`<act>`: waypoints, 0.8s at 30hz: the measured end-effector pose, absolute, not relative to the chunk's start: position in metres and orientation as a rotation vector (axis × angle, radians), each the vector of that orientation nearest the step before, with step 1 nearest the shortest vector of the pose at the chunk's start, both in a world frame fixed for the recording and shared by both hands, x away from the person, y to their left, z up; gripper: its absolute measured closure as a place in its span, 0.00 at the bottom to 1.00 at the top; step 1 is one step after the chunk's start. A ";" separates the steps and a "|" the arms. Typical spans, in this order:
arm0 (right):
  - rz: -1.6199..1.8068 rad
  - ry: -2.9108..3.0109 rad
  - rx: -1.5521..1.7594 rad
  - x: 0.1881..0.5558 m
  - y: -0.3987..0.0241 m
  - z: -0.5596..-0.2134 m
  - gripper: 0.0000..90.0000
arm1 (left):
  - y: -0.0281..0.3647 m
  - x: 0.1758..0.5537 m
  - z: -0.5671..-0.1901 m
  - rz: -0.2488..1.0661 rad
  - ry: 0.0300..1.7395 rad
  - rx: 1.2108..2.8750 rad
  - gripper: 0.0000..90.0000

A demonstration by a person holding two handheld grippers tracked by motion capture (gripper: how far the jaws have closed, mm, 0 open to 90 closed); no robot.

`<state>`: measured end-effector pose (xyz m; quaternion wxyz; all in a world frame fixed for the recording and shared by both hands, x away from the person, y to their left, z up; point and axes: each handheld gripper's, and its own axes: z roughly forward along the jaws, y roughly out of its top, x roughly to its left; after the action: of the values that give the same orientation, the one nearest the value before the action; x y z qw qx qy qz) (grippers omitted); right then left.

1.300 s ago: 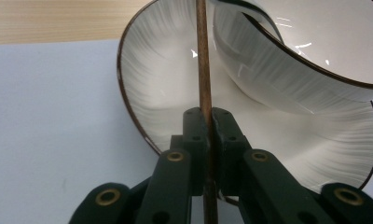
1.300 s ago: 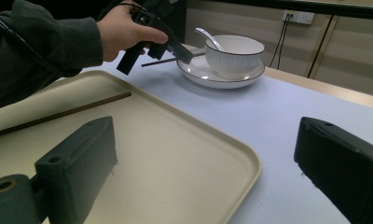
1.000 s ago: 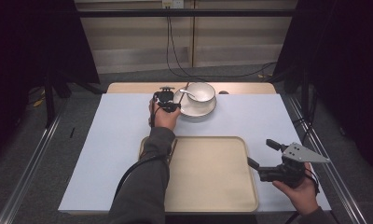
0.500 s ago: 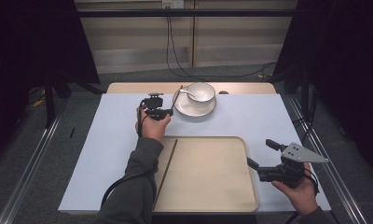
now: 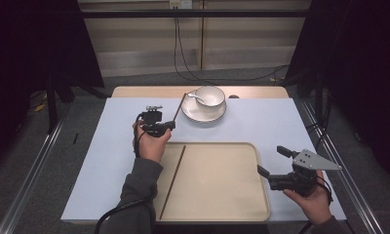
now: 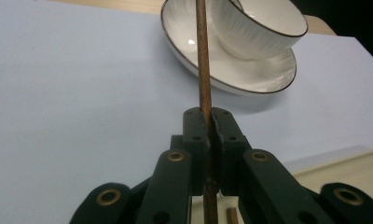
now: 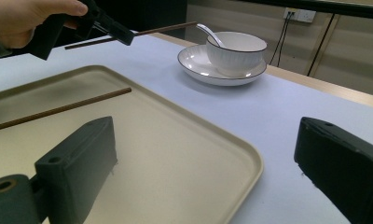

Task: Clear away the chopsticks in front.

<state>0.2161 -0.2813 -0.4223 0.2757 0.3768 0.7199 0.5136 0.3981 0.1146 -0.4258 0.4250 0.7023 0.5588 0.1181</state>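
Dark room, black drapes to either side, pale wall panels at the back with cables hanging from a socket. Bench (image 5: 86,161) covered by a light blue-white sheet, wooden edge showing at the far side.

Beige tray (image 5: 232,204) at the near centre of the bench. One brown chopstick (image 5: 172,181) lies on it along its left side, running near to far.

White saucer (image 5: 203,113) with dark rim at the far centre, well apart from the tray. White bowl (image 5: 210,96) on it, a white spoon (image 5: 194,97) leaning in the bowl.

Left hand-held gripper (image 5: 169,125) raised over the bare sheet between tray and saucer, clenched on the second chopstick (image 5: 179,107); the left gripper view shows the stick (image 6: 203,60) pinched between the pads and pointing out towards the saucer (image 6: 250,77).

Right hand-held gripper (image 5: 272,161) at the tray's right edge, jaws wide apart, nothing between them; its own view looks across the tray (image 7: 212,154) to the bowl (image 7: 236,51).

Progress, as a judgement: the job looks like gathering tableware onto the tray. One chopstick placed; the second is gripped in the air and not yet over the tray. Bowl, saucer and spoon untouched at the far side. Roughly the early half, if the crockery is to follow.

Writing: no brand, label or lettering legible on tray, crockery or grippers.
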 end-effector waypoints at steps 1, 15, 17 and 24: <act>1.381 1.934 1.009 0.216 -0.281 -0.422 0.06 | 0.116 0.395 -0.426 0.302 1.403 1.751 0.95; 1.385 1.933 1.017 0.215 -0.281 -0.422 0.06 | 0.140 0.349 -0.428 0.312 1.449 1.671 0.95; 1.384 1.936 1.014 0.216 -0.281 -0.422 0.06 | 0.141 0.344 -0.431 0.310 1.455 1.671 0.95; 1.384 1.936 1.011 0.216 -0.281 -0.422 0.06 | 0.145 0.325 -0.434 0.322 1.471 1.641 0.95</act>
<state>0.2157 -0.2807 -0.4222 0.2745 0.3758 0.7199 0.5149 0.3253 0.1451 -0.4337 0.4415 0.6610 0.5927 0.1299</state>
